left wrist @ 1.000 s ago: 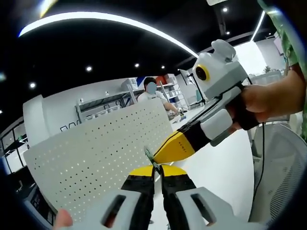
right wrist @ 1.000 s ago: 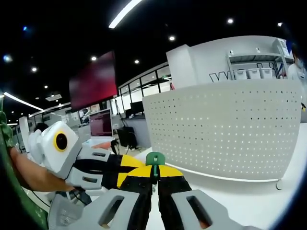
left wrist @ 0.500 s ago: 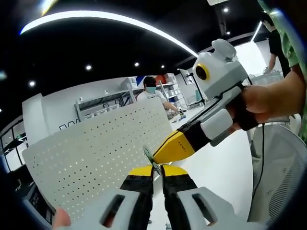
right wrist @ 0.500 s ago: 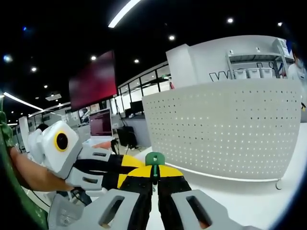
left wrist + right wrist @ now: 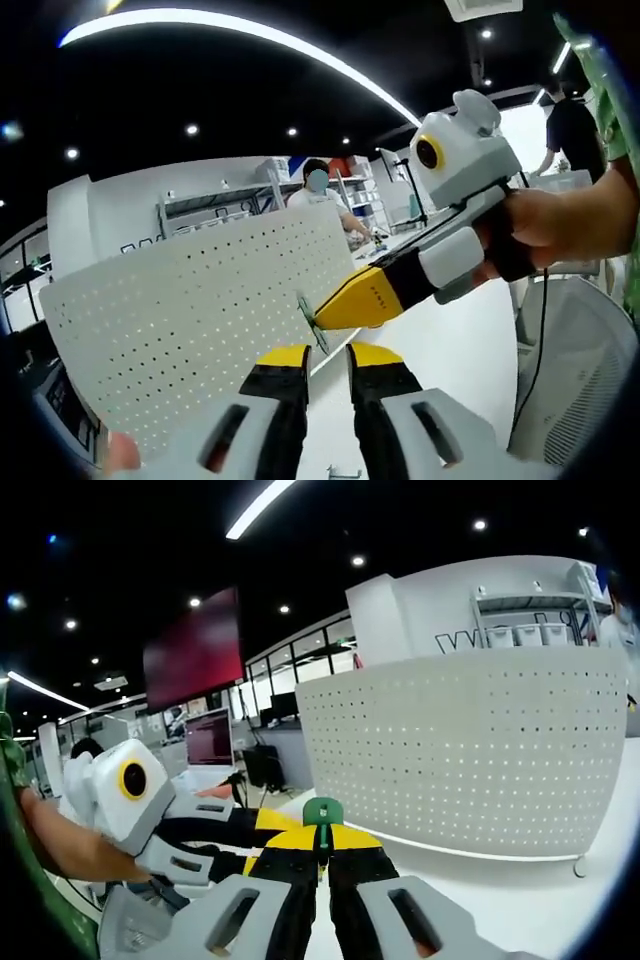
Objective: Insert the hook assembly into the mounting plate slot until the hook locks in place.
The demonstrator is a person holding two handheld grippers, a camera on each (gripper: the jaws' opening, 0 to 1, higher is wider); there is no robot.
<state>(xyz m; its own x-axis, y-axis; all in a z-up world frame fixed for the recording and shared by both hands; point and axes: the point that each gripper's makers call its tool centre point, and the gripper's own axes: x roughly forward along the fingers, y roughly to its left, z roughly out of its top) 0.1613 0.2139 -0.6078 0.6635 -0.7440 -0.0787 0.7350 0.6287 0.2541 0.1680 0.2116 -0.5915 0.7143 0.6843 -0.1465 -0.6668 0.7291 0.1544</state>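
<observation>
having been released by the now parted left gripper [image 5: 327, 362], the green hook [image 5: 322, 812] is held pinched in the right gripper [image 5: 323, 852] alone, short of the pegboard [image 5: 470, 750].

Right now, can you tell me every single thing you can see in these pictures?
Pegboard: one, white, standing on the table behind the grippers.
Hook: one, green, pinched in the right gripper's jaws.
Table: one, white, under the pegboard.
Screen: one, dark red, on the far wall.
Chair: one, grey mesh, at the right in the left gripper view.
Left gripper: one, black and yellow, jaws slightly apart.
Right gripper: one, black and yellow, shut on the hook.
</observation>
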